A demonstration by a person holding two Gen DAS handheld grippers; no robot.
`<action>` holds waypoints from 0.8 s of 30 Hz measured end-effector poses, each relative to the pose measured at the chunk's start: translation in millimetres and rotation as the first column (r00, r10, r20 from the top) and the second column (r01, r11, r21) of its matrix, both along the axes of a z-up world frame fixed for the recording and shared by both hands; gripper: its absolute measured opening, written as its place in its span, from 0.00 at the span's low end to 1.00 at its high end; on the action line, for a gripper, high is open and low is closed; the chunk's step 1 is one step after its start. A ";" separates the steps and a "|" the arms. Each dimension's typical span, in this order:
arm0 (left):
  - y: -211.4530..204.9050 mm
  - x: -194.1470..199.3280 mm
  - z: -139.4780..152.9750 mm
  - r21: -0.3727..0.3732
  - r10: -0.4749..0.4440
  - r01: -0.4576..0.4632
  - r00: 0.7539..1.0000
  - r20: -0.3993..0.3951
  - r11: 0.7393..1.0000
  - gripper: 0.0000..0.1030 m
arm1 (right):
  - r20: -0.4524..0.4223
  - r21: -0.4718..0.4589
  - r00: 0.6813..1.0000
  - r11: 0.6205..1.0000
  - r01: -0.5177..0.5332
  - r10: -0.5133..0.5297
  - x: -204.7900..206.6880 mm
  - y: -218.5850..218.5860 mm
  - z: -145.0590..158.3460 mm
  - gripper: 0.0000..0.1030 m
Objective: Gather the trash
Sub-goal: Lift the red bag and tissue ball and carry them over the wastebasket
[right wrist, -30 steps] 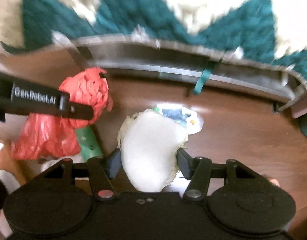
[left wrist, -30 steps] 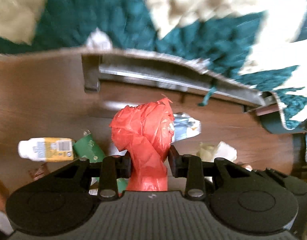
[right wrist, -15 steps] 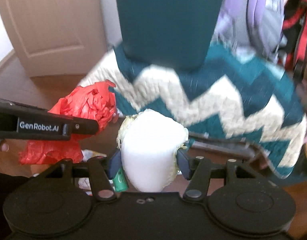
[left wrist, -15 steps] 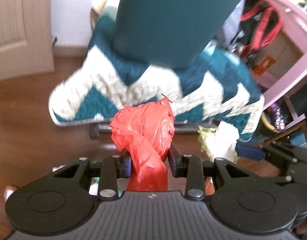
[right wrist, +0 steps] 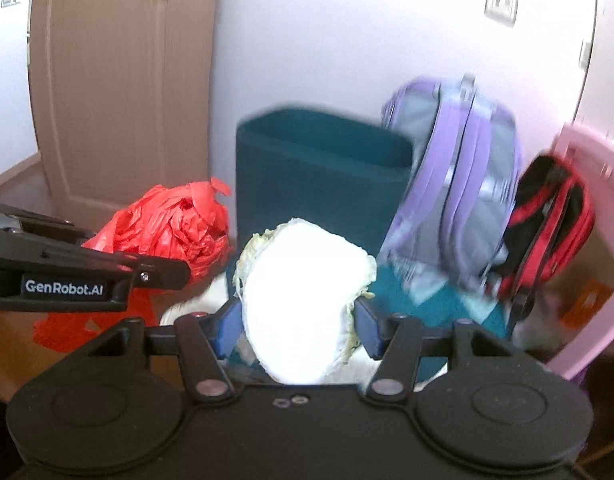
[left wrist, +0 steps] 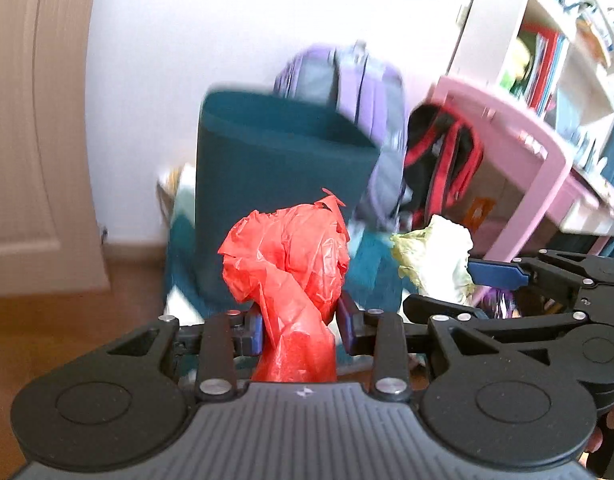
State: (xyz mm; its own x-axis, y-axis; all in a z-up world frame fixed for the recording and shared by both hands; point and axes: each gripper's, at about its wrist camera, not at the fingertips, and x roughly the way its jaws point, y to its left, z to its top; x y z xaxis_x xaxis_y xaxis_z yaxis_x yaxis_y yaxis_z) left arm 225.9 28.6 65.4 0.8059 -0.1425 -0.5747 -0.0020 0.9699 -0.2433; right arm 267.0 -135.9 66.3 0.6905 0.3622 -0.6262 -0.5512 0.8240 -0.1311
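Left claw [left wrist: 299,326]: clamped on a crumpled red plastic bag [left wrist: 291,276], blue pads pressing its twisted neck, the bunched bulk standing up and forward of the fingertips. Right claw [right wrist: 297,326]: clamped on a pale, whitish-green wad [right wrist: 303,300], probably a crumpled wrapper or leafy scrap, too overexposed to name surely; pads bearing on both flanks, the wad filling the gap. In the left wrist view, the same wad [left wrist: 433,258] seen just right of the red bag, with the right claw's black linkage behind it; in the right wrist view, the red bag [right wrist: 167,232] seen to the left, under the other tool's black finger. The two loads near each other, side by side, not touching as far as can be told.

Beyond the loads: a dark teal bin [right wrist: 319,172], open-topped, standing upright against the white wall, its rim blurred. Just right of it a lilac backpack [right wrist: 455,176] leaning, then a red-and-black backpack [right wrist: 547,232], then a pink desk [left wrist: 519,148] with shelves above. A tan door [right wrist: 119,80] to the left; brown wood floor [left wrist: 67,320] below.

Step in hand, judged: the carry, both pieces of trash lifted and aimed toward the bin, none yet dropped in.

Next move, judged: bring each load over the bin's mouth, above the near rim, then part the pads one claw at a time. Care needed with the light red bag, liable to cling to a pad or drift outside the rim, and with the lilac backpack crowding the bin's right side.
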 end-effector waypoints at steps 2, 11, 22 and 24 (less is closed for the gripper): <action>-0.1 5.9 20.7 0.018 0.002 -0.003 0.999 0.037 1.000 0.32 | 0.035 0.008 0.999 1.000 -0.004 0.004 5.2 3.0 19.1 0.55; -4.7 60.4 92.0 0.067 0.019 -0.028 0.991 0.131 0.997 0.32 | 0.142 0.040 0.989 0.999 0.033 -0.038 58.6 35.4 59.3 0.55; 3.1 161.4 102.7 0.034 0.043 -0.048 0.992 0.117 0.998 0.32 | 0.112 0.027 0.991 0.997 0.075 -0.077 139.9 56.1 58.8 0.56; 5.0 179.3 92.3 0.022 0.034 -0.037 0.994 0.101 0.999 0.32 | 0.095 0.013 0.992 0.997 0.076 -0.077 154.5 60.2 49.9 0.56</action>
